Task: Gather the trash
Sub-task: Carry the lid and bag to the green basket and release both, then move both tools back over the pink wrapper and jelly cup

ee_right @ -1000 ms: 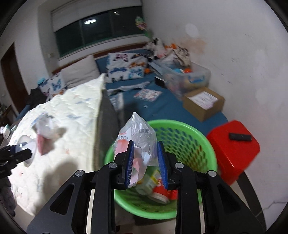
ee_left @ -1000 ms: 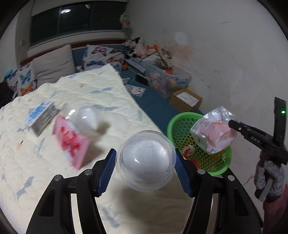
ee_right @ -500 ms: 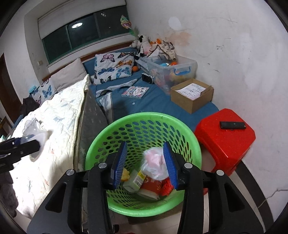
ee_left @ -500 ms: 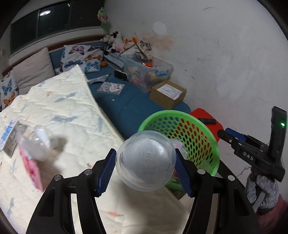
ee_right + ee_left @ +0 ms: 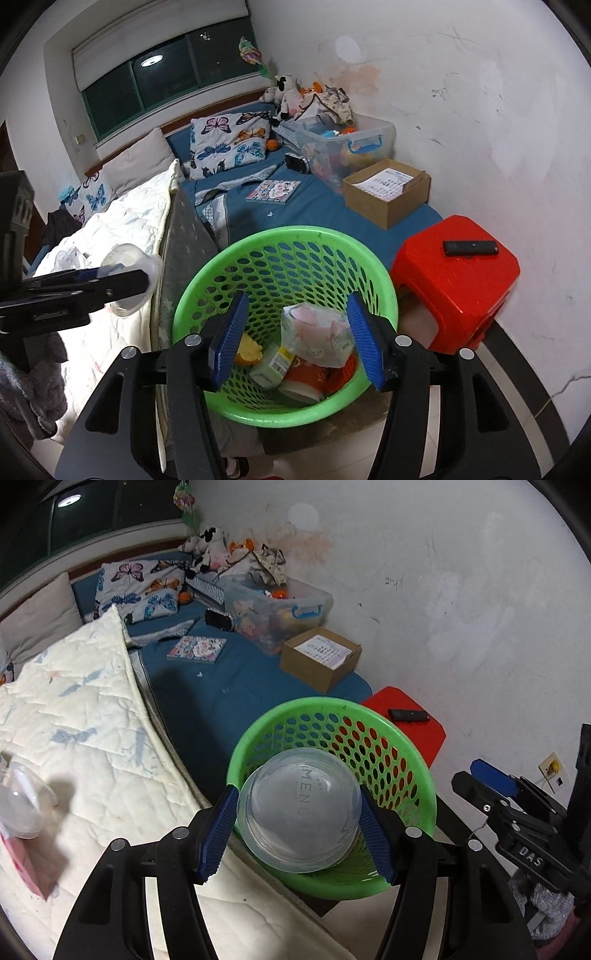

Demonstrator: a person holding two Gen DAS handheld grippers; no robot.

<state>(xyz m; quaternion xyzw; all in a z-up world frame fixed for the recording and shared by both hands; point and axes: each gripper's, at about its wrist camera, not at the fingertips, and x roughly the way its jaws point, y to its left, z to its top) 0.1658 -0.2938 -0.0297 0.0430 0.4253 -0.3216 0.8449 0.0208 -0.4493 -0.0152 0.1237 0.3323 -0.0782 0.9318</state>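
My left gripper [image 5: 299, 830] is shut on a clear plastic dome lid [image 5: 299, 814] and holds it over the near rim of the green basket [image 5: 410, 753]. From the right wrist view the lid [image 5: 129, 273] shows to the left of the basket [image 5: 207, 280]. My right gripper [image 5: 295, 339] is open and empty above the basket. The plastic bag with pink contents [image 5: 317, 336] lies inside on other trash. A second clear dome [image 5: 22, 808] rests on the quilt at the left edge.
A red stool [image 5: 458, 280] with a black remote [image 5: 471, 247] stands right of the basket by the white wall. The quilted bed [image 5: 81, 738] is on the left. A cardboard box [image 5: 388, 197] and a clear toy bin [image 5: 343, 144] sit behind.
My right gripper opened and dropped the bag into the basket. My left gripper carried the dome lid from over the bed to the basket rim.
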